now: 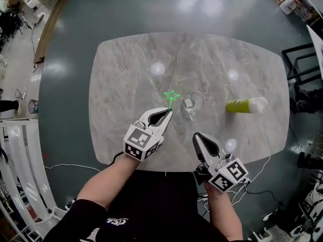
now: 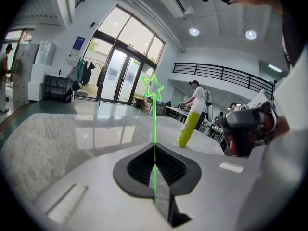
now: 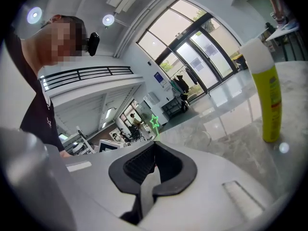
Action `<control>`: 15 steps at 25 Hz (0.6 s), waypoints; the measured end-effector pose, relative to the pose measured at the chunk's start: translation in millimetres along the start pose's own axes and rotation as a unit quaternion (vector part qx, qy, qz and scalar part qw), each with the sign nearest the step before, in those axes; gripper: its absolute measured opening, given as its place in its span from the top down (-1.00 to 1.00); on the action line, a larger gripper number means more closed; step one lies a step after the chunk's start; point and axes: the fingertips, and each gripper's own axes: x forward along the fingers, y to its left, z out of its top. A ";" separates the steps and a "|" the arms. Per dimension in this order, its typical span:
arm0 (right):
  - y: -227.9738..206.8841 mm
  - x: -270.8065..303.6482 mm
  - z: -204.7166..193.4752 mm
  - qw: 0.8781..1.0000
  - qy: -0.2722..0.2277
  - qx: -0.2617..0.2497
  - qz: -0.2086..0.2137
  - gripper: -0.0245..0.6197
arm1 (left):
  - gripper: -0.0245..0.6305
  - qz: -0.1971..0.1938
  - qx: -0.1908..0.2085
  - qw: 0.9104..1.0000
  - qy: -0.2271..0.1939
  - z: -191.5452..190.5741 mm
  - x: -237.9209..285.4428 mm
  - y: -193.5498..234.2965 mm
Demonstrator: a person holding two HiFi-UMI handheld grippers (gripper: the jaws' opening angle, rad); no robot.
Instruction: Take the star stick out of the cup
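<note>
My left gripper point(image 1: 168, 112) is shut on the thin stem of the green star stick point(image 1: 172, 96). The star end points up and away from the jaws. The stick is outside the clear glass cup point(image 1: 192, 104), just left of it. In the left gripper view the stem point(image 2: 154, 129) runs straight up from the closed pads of the left gripper point(image 2: 154, 150) to the star point(image 2: 154, 86). My right gripper point(image 1: 197, 137) hovers near the table's front edge, below the cup, shut with nothing in it. Beyond the right gripper's point(image 3: 155, 147) tips in its own view is the star point(image 3: 155, 121).
A yellow bottle with a white cap point(image 1: 246, 105) stands on the marble table point(image 1: 126, 74) to the right of the cup, also visible as the bottle point(image 3: 269, 105) and the bottle point(image 2: 188, 126). People stand at desks far behind.
</note>
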 end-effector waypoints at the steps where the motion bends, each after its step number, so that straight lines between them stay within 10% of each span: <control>1: -1.5 -2.4 -1.9 1.000 -0.001 0.003 -0.004 0.88 | 0.91 0.000 0.002 1.000 0.003 -2.9 2.2 0.5; 15: 6.7 -21.5 -3.7 1.000 -0.011 0.005 -0.018 0.88 | 0.89 0.024 -0.020 0.998 0.045 -26.0 37.0 18.2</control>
